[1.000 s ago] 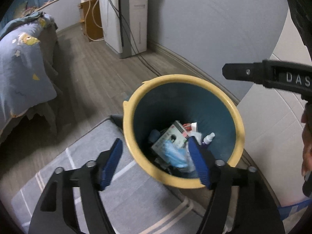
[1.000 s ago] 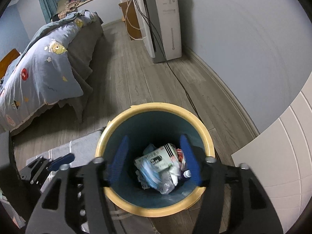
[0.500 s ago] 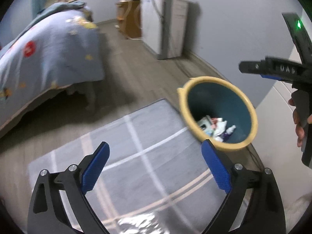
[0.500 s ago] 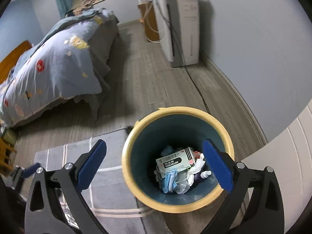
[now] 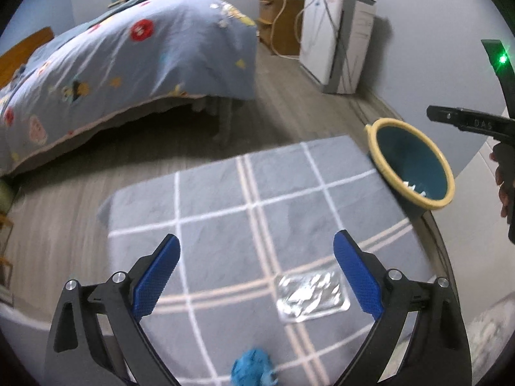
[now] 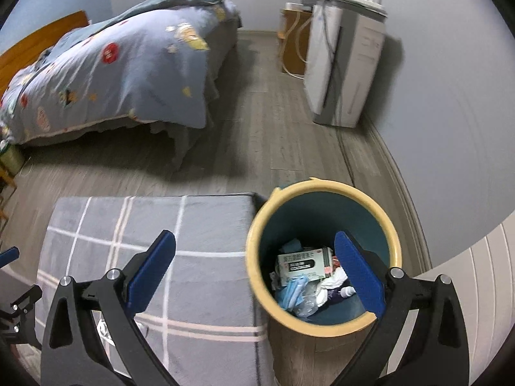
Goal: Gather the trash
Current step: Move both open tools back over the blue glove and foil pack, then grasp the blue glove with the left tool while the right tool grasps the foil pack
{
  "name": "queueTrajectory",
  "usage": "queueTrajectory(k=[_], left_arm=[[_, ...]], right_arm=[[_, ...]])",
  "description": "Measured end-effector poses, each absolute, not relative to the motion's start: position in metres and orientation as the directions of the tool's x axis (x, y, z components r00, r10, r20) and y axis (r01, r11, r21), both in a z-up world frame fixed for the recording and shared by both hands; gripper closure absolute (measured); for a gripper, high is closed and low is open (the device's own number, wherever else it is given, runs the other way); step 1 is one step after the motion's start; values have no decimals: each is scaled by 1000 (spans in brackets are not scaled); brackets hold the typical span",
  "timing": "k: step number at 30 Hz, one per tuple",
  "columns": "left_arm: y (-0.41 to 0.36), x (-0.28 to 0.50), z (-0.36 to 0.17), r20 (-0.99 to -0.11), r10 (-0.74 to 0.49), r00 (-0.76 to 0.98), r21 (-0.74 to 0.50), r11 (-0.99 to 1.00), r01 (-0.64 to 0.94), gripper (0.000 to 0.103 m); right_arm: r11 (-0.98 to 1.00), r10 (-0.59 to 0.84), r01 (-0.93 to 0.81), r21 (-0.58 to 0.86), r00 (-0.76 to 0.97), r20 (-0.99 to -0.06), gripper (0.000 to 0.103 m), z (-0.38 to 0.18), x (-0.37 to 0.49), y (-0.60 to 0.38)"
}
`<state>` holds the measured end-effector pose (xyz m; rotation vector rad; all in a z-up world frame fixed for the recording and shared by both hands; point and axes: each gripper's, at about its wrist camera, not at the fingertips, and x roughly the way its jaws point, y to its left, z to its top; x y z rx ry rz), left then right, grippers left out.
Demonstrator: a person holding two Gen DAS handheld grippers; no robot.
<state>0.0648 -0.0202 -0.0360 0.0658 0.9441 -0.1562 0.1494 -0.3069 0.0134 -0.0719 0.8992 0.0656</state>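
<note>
A: Both grippers swung off the bin (image 6: 323,251) since the drop; left gripper (image 5: 257,276) and right gripper (image 6: 255,270) just spread wide, nothing held.

B: Next pickup, I reckon: foil wrapper (image 5: 312,296) and blue wad (image 5: 254,366) on the rug (image 5: 225,199), under my left.

Wrapper (image 5: 311,292) on rug (image 5: 225,199); bin (image 6: 323,257) right of rug, holding trash (image 6: 305,280)

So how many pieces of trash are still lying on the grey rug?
2. A crinkled clear wrapper lies near the left hand-held gripper, by its right finger; a crumpled blue wad sits at the frame's bottom edge. More could be hidden outside the view.
</note>
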Motion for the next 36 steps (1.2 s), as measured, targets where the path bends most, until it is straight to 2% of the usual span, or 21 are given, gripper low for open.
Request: queueTrajectory(k=[8, 11, 18, 20, 24, 25, 26, 29, 36], left_arm=[[12, 26, -78, -873, -156, 462, -115, 987, 116, 8], [17, 13, -94, -898, -166, 408, -133, 985, 110, 8], [4, -11, -126, -948, -150, 281, -95, 975, 200, 10], [-4, -13, -136, -961, -128, 247, -69, 970, 234, 23], [-9, -11, -157, -981, -85, 177, -38, 967, 253, 40], [-9, -10, -163, -985, -73, 159, -30, 966, 255, 51], [-8, -8, -168, -988, -64, 144, -26, 967, 255, 57], [-7, -3, -170, -986, -46, 161, -2, 966, 260, 64], [6, 14, -156, -972, -33, 235, 20, 976, 218, 65]], right_arm=[[976, 190, -188, 107, 513, -837, 6, -15, 140, -258], [960, 222, -257, 111, 457, -861, 6, -32, 135, -232], [818, 235, -574, 31, 285, -929, 6, -88, 111, -174], [769, 231, -638, 32, 231, -945, 6, -104, 100, -162], [675, 212, -738, 5, 187, -959, 6, -121, 80, -146], [657, 208, -754, 5, 175, -962, 6, -125, 75, -143], [648, 206, -762, 6, 167, -964, 6, -126, 72, -142], [623, 198, -782, 8, 149, -969, 6, -132, 66, -138], [579, 187, -815, -1, 134, -973, 6, -145, 61, -119]])
